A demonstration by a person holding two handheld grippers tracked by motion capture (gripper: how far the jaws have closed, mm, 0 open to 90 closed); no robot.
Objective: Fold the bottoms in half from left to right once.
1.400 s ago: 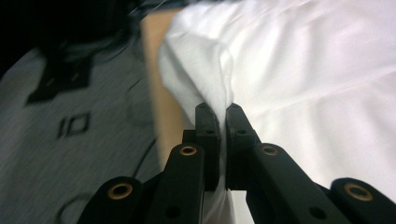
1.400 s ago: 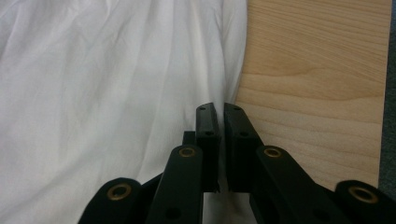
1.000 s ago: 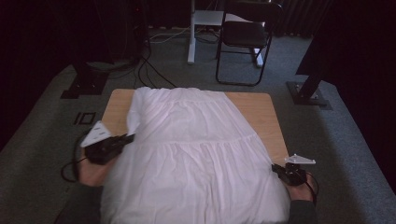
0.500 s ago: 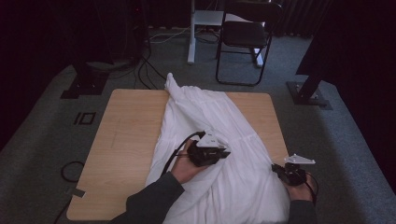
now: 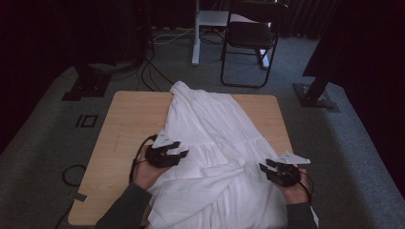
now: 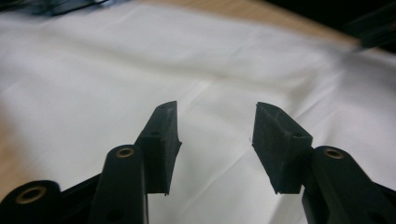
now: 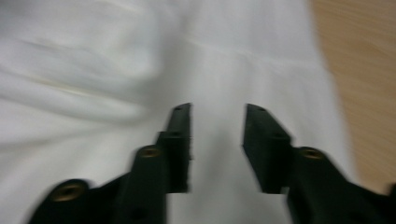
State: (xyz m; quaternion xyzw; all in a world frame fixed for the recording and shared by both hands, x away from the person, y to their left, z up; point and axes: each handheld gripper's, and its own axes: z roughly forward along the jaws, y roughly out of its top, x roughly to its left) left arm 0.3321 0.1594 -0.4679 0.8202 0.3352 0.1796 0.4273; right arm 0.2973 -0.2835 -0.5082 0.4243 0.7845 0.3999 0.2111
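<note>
A white garment [image 5: 210, 124] lies on the wooden table [image 5: 129, 119], its left side folded over toward the right and its hem bunched near the front edge. My left gripper [image 5: 180, 151] rests at the fold's left edge, pointing right. In the left gripper view its jaws [image 6: 217, 109] stand open over flat white cloth [image 6: 140, 56] with nothing between them; they have just been opening. My right gripper [image 5: 265, 165] hovers over the garment's right front part. Its jaws [image 7: 218, 108] have also just been opening, and only cloth [image 7: 93, 56] lies beneath them.
Bare wood shows on the table's left half and along its right edge [image 7: 359, 93]. Beyond the table stand a black folding chair [image 5: 250, 36] and a white desk leg [image 5: 196, 33]. Cables [image 5: 153, 71] and black stand bases [image 5: 86, 86] lie on the grey carpet.
The left hand carried the garment's left edge across to the right, folding it over, then let go and drew back left and down. The right gripper rose slightly, and its jaws now stand apart.
</note>
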